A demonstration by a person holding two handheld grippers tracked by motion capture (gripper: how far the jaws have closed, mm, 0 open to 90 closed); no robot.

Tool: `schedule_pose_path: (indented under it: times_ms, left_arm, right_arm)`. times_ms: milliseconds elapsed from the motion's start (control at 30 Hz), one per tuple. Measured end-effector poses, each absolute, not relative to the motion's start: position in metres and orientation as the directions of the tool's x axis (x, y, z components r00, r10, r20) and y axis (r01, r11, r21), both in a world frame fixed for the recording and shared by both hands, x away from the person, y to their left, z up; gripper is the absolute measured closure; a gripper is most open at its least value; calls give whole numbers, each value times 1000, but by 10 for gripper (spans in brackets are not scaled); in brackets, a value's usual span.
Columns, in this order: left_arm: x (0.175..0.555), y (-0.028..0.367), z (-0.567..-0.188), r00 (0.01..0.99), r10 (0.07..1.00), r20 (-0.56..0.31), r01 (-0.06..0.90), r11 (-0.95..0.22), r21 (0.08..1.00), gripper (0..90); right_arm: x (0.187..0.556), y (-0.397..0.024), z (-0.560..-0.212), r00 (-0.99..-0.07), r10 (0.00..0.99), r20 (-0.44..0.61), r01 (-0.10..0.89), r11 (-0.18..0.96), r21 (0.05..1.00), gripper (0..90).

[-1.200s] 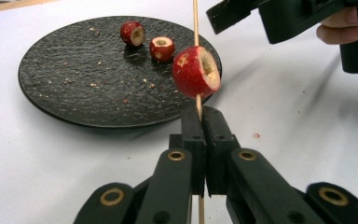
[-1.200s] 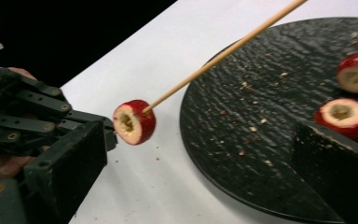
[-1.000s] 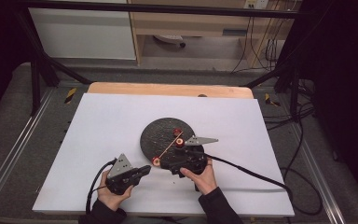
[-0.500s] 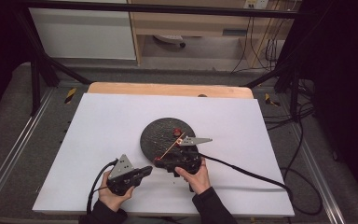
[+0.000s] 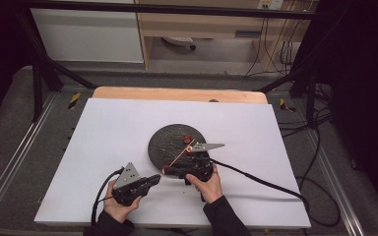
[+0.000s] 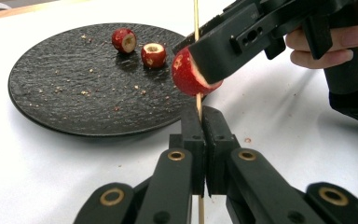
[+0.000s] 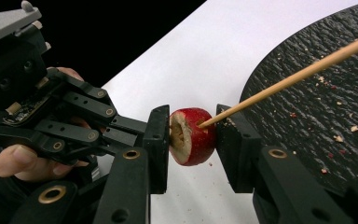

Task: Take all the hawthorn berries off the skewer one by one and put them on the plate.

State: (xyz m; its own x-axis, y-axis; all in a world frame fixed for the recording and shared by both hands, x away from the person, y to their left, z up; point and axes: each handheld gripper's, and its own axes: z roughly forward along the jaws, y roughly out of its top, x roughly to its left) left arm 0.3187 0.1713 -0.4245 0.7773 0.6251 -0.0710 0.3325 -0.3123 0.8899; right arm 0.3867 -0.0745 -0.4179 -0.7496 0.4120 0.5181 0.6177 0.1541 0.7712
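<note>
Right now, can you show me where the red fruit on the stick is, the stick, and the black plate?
red fruit (image 7: pixel 192 136), right gripper view, on its red skin.
stick (image 7: pixel 298 75), right gripper view, on the bare shaft over the plate.
black plate (image 6: pixel 60 107), left gripper view, on a bare part near its front rim.

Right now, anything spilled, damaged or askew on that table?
Minor mess only. Crumbs are scattered across the black plate, and a few specks lie on the white table beside it. The red fruit pieces have hollowed centres, apparently cored on purpose. The skewer runs straight; nothing looks tipped or broken.
</note>
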Motion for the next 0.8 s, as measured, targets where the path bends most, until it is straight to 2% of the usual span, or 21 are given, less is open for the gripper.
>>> schedule_pose_path:
  times_ms: [133,800]
  left_arm:
    - [318,172,-424,777,625,-74,331,-306,892,882]
    - [317,176,-419,771,633,-69,310,-279,909,883]
  right_arm:
    - [388,-77,-414,-749,416,516,617,150,773,716]
    - [398,-86,-399,-737,418,532,621,106,777,745]
